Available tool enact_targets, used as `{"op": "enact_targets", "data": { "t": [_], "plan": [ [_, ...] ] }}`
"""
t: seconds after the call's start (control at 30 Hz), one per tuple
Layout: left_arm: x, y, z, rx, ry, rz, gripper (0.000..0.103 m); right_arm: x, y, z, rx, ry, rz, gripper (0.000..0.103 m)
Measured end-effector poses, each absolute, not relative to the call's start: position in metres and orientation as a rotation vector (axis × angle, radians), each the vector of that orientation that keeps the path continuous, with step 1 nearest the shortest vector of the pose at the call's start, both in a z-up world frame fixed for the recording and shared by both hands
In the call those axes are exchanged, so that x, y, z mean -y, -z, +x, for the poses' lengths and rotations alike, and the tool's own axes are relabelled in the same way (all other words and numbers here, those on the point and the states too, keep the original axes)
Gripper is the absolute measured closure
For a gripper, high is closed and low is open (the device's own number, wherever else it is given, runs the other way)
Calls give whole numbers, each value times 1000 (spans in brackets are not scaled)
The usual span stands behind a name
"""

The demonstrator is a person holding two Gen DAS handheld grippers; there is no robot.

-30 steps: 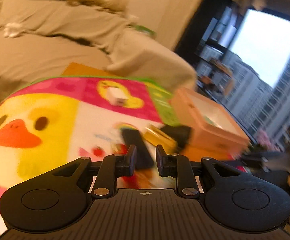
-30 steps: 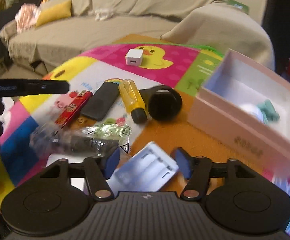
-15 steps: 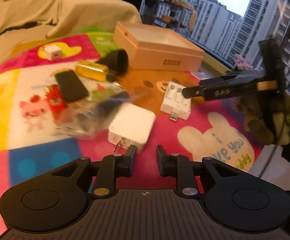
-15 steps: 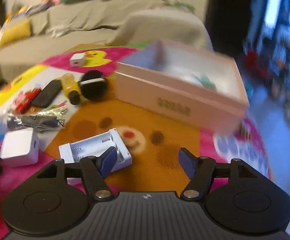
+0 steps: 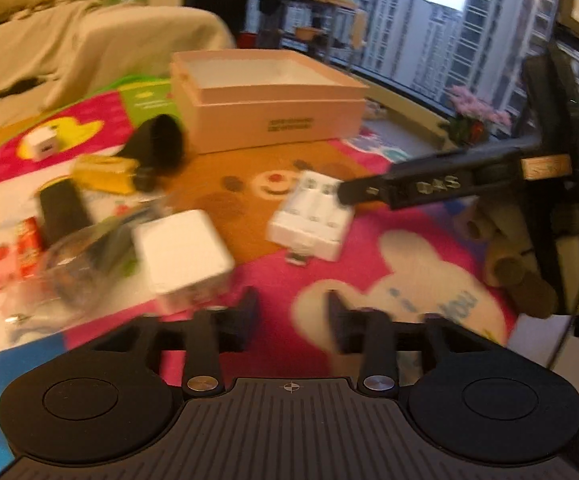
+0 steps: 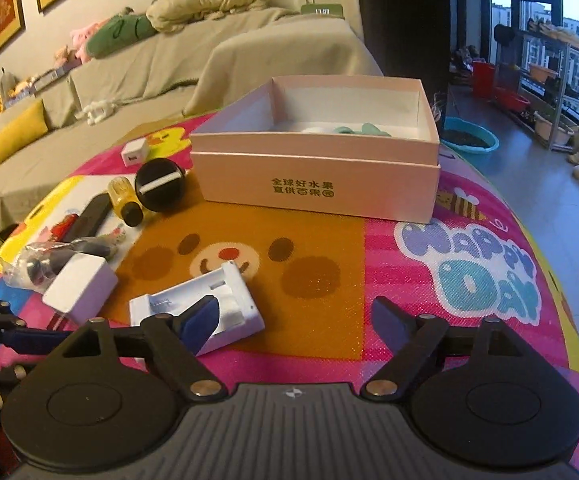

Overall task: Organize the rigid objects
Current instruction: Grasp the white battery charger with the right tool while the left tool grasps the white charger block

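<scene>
A pink open box (image 6: pixel 317 176) stands at the far side of a colourful mat (image 6: pixel 469 264); it also shows in the left wrist view (image 5: pixel 269 120). A white battery charger (image 6: pixel 197 312) lies just ahead of my right gripper (image 6: pixel 295 320), which is open and empty. The charger (image 5: pixel 309 216) also shows in the left wrist view, with the right gripper's finger (image 5: pixel 409 188) near it. A white square adapter (image 5: pixel 183 252) lies ahead-left of my left gripper (image 5: pixel 291 320), open and empty.
On the left of the mat lie a black round puck (image 6: pixel 159 184), a yellow bottle (image 6: pixel 125 198), a black phone (image 6: pixel 91 216), a red item (image 6: pixel 63 226), a clear bag (image 6: pixel 37 264) and a small white plug (image 6: pixel 133 152). A sofa (image 6: pixel 169 60) stands behind.
My left gripper has opened wider and swung right toward the charger and box. My right gripper has opened wider and steadied in front of the charger.
</scene>
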State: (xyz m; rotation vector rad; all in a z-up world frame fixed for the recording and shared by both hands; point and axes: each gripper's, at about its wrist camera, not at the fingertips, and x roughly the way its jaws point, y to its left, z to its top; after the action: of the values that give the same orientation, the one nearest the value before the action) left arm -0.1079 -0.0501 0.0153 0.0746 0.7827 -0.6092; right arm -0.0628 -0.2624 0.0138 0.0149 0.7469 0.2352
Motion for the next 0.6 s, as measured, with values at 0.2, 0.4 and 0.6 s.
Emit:
{"op": "enact_targets", "data": {
  "t": [0.2,0.4,0.6],
  "plan": [
    [56,-26,-120,-751,601,71,31,275,-12,-63,-727,-184,88,19],
    [23,-35,-105,-706,332,-17,31,277,-11,-65,-707,-188,111,19],
    [26,-21,-71,-745,321,-96,30,278,-16,-75,-666,-251,120,19]
  ]
}}
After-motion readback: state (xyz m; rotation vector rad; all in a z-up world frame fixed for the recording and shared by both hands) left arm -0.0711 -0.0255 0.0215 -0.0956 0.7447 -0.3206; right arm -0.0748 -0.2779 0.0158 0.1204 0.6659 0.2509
